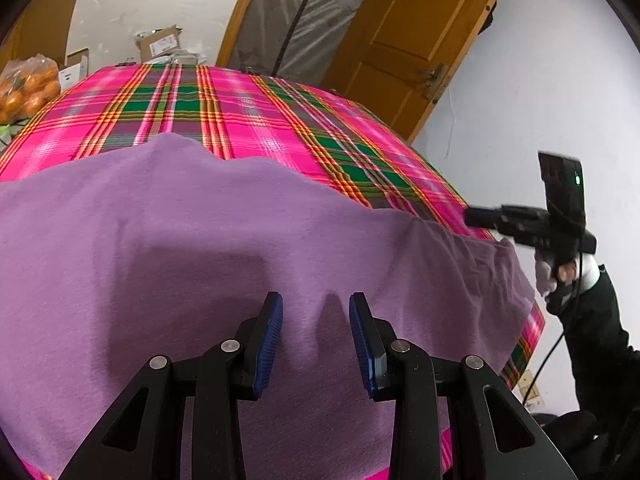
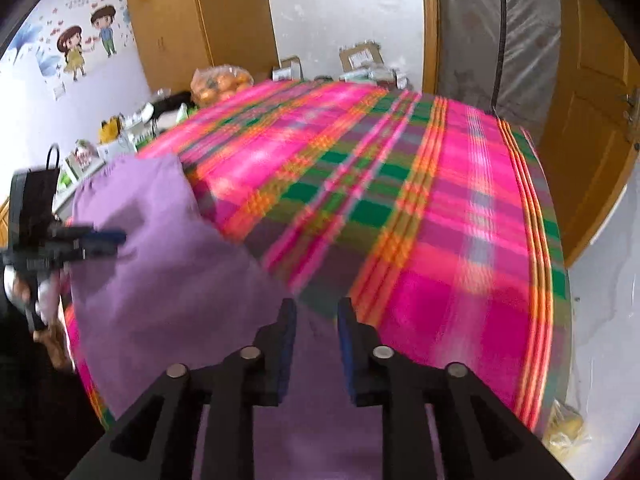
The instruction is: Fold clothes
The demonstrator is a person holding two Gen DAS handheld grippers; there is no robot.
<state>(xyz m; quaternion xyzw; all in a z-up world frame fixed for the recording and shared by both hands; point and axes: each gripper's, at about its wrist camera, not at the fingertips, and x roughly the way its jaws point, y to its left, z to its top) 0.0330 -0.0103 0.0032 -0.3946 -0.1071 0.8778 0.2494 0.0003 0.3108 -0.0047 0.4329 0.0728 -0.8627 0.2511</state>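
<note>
A purple garment point(image 1: 200, 248) lies spread over the near part of a table covered with a pink, green and orange plaid cloth point(image 1: 248, 100). My left gripper point(image 1: 316, 308) hovers just above the garment's middle, open, with nothing between its blue pads point(image 1: 268, 344). Off the table's right edge is my right gripper point(image 1: 476, 216), held by a gloved hand point(image 1: 546, 276). The right wrist view is blurred. There the right gripper point(image 2: 317, 308) is open over the garment's point(image 2: 168, 280) near corner, and the left gripper point(image 2: 114, 242) shows at the far left.
A bag of oranges point(image 1: 28, 88) and cardboard boxes point(image 1: 160, 42) sit beyond the table's far edge. A wooden door point(image 1: 420, 40) stands on the right. Small clutter point(image 2: 120, 132) lies beside the table on the left, and a yellow bag point(image 2: 568, 432) on the floor.
</note>
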